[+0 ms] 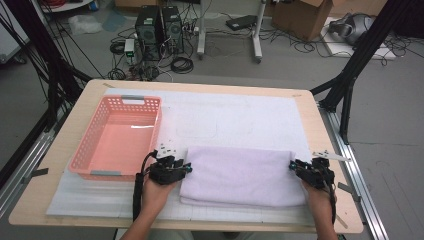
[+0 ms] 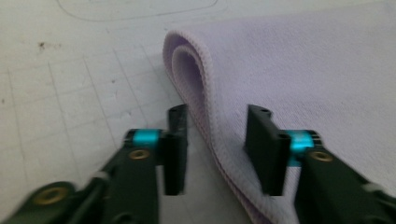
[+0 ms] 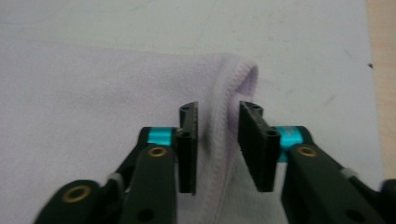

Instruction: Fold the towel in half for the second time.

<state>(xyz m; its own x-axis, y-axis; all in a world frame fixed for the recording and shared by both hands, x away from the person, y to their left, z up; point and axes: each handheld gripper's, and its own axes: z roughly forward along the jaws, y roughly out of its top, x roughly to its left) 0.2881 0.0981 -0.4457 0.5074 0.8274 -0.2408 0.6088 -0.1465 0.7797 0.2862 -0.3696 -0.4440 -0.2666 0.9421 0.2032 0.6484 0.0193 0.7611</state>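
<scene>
A lavender towel (image 1: 242, 175) lies folded in a wide rectangle on the white mat, near the table's front edge. My left gripper (image 1: 187, 169) is at its left end. In the left gripper view this gripper (image 2: 218, 114) is open, and the towel's rounded fold (image 2: 196, 70) runs between the two jaws. My right gripper (image 1: 292, 166) is at the towel's right end. In the right gripper view it (image 3: 219, 108) is open with a narrower gap, and the stitched hem (image 3: 233, 84) passes between the jaws close to the left finger (image 3: 188, 140).
An empty pink plastic basket (image 1: 155, 125) stands on the mat to the left of the towel, just behind my left hand. The white mat (image 1: 240, 115) extends behind the towel. Cables, computer towers and boxes sit on the floor beyond the table.
</scene>
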